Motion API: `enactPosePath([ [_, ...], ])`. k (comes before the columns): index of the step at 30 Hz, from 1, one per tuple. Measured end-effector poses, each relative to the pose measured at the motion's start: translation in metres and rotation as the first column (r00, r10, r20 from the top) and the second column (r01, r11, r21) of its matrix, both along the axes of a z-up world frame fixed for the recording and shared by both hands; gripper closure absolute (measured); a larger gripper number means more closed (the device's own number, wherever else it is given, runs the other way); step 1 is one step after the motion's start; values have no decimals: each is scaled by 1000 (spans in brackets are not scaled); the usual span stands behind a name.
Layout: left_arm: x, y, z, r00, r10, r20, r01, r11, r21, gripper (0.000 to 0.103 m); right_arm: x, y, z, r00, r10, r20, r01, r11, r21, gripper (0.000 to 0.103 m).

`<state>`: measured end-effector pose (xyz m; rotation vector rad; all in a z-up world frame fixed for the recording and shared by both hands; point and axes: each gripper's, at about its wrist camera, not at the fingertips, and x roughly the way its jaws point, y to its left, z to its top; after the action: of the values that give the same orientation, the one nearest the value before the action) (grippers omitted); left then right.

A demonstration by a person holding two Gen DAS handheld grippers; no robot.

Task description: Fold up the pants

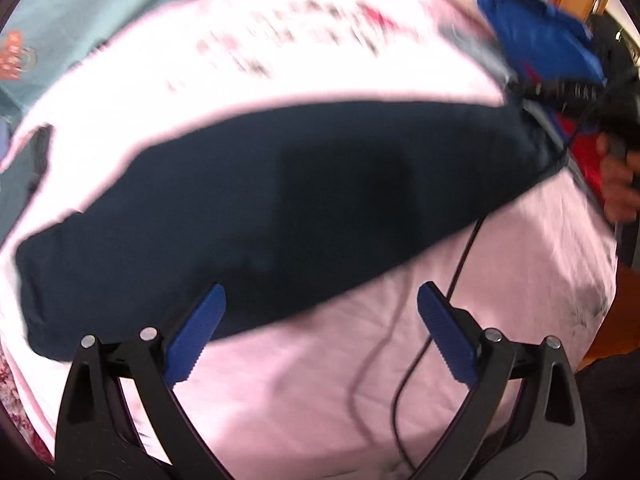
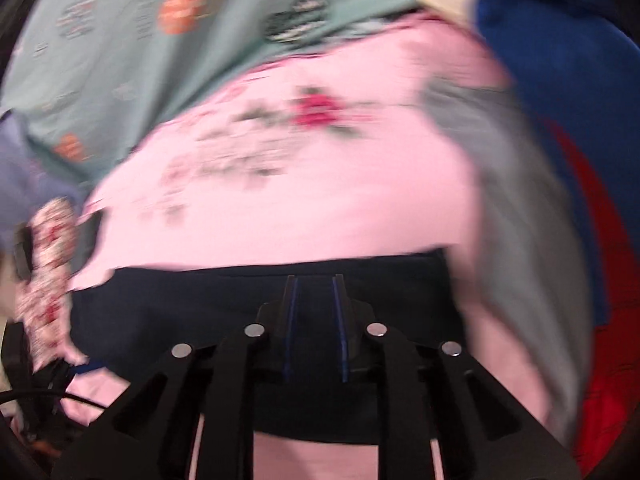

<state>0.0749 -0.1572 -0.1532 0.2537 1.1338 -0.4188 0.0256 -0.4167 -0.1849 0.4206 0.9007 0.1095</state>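
The dark pants lie as a long strip left to right on the pink sheet. The left gripper hovers wide, empty, over their near edge; the right gripper, narrow, sits over the right end, grip unclear.

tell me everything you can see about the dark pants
The dark pants look navy, nearly black, in soft matte cloth. They lie flat in a long narrow band, apparently already folded lengthwise, on a pink floral sheet. One end points toward a blue cloth and the right hand-held gripper, whose narrow jaws hang over that end; blur hides any contact. The left hand-held gripper, wide open, hovers at the near edge, holding nothing. A black cable runs beside them.
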Motion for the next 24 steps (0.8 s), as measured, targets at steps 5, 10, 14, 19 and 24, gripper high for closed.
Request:
enactPosePath([
  [5, 42, 68, -7, 982, 176, 63, -180, 982, 59, 4, 35, 93, 22, 966, 254, 43, -254, 967, 2, 67],
  [10, 72, 133, -43, 920, 389, -38, -389, 921, 10, 5, 73, 180, 35, 896, 441, 54, -441, 898, -10, 59],
  [14, 58, 131, -57, 954, 296, 39, -298, 954, 45, 2, 116, 233, 24, 839, 544, 3, -544, 839, -15, 59],
  [19, 52, 132, -61, 951, 303, 65, -304, 953, 1, 2, 173, 275, -14, 750, 646, -141, -652, 758, 7, 59],
  [24, 50, 132, -61, 949, 309, 67, -309, 951, -4, 2, 203, 290, -43, 599, 751, -276, -757, 644, 111, 59],
])
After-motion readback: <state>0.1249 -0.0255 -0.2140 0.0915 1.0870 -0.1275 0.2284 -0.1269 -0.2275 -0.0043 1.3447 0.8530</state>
